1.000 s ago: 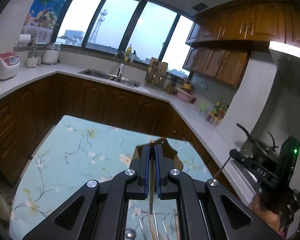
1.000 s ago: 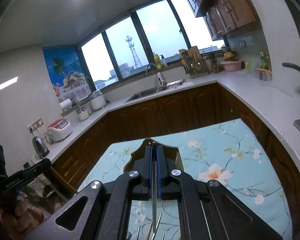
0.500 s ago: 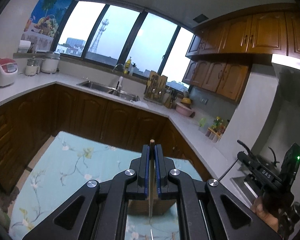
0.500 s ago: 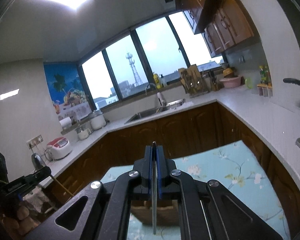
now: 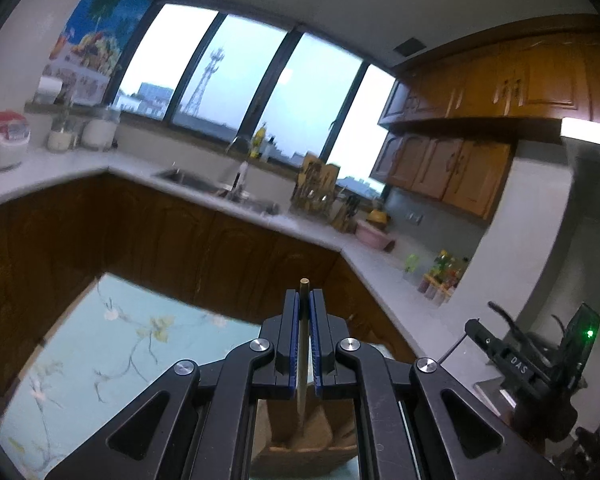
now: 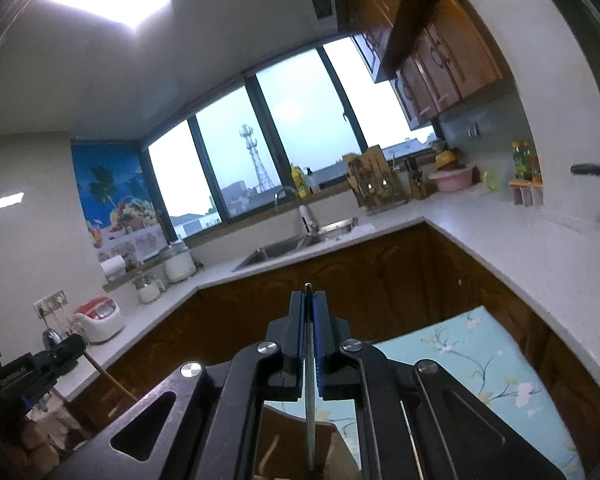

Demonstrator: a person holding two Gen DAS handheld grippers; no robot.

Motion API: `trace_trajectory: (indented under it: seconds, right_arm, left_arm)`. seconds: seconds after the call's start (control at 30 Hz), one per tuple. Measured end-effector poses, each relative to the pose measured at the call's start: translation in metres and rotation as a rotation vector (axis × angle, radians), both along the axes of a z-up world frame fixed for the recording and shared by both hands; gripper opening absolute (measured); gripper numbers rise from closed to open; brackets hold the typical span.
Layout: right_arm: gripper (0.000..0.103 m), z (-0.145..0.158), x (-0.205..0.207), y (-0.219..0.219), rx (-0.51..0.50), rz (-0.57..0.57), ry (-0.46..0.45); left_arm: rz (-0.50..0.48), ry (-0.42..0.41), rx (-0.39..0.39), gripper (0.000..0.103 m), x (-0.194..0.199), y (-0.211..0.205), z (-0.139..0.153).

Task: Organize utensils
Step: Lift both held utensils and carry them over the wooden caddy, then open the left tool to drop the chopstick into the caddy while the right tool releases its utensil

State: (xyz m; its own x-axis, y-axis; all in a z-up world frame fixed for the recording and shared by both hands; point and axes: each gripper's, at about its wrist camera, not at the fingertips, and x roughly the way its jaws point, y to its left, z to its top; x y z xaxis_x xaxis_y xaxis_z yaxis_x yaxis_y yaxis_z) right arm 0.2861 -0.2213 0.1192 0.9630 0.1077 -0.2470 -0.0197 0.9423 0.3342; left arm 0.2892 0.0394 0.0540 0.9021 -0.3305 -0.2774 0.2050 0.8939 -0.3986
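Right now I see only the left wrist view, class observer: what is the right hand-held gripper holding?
Observer: The right hand-held gripper is shut on a thin metal utensil that hangs downward.
Operator: What lies under it?
Observer: A wooden holder, standing on the flowered tablecloth.
Operator: And my left one, seen from there?
Observer: The left hand-held gripper holds a wooden stick that slants downward.

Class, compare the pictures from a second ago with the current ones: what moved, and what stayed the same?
Both views lifted off the flowered table: less cloth shows, more cabinets and ceiling, and the loose utensils seen under the grippers earlier are gone from sight. The wooden holder now sits below the fingers. Unchanged: left gripper clamps a wooden stick, right gripper a metal utensil.
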Motion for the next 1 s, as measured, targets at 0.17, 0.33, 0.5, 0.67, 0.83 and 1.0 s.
trace_trajectory:
  seconds: [0.17, 0.33, 0.5, 0.67, 0.83, 1.0]
  right_arm:
    - [0.004, -0.038, 0.022, 0.005, 0.014, 0.015, 0.065]
    - [0.004, -0.066, 0.031, 0.010, 0.004, 0.029, 0.119]
    - [0.004, -0.079, 0.034, 0.008, 0.017, 0.029, 0.150]
    - [0.005, -0.079, 0.036, 0.003, 0.020, 0.021, 0.164]
    - [0.009, -0.083, 0.039, -0.002, 0.047, 0.040, 0.194]
    - [0.010, -0.085, 0.039, 0.000, 0.047, 0.046, 0.215]
  left_arm:
    - [0.005, 0.076, -0.010, 0.004, 0.032, -0.007, -0.045]
    - [0.010, 0.122, 0.007, 0.004, 0.058, -0.015, -0.071]
    - [-0.006, 0.149, 0.030, 0.004, 0.079, -0.027, -0.072]
    - [-0.008, 0.166, 0.057, 0.005, 0.080, -0.027, -0.059]
    - [-0.005, 0.180, 0.064, 0.017, 0.078, -0.027, -0.050]
    - [0.016, 0.182, 0.058, 0.038, 0.074, -0.024, -0.049]
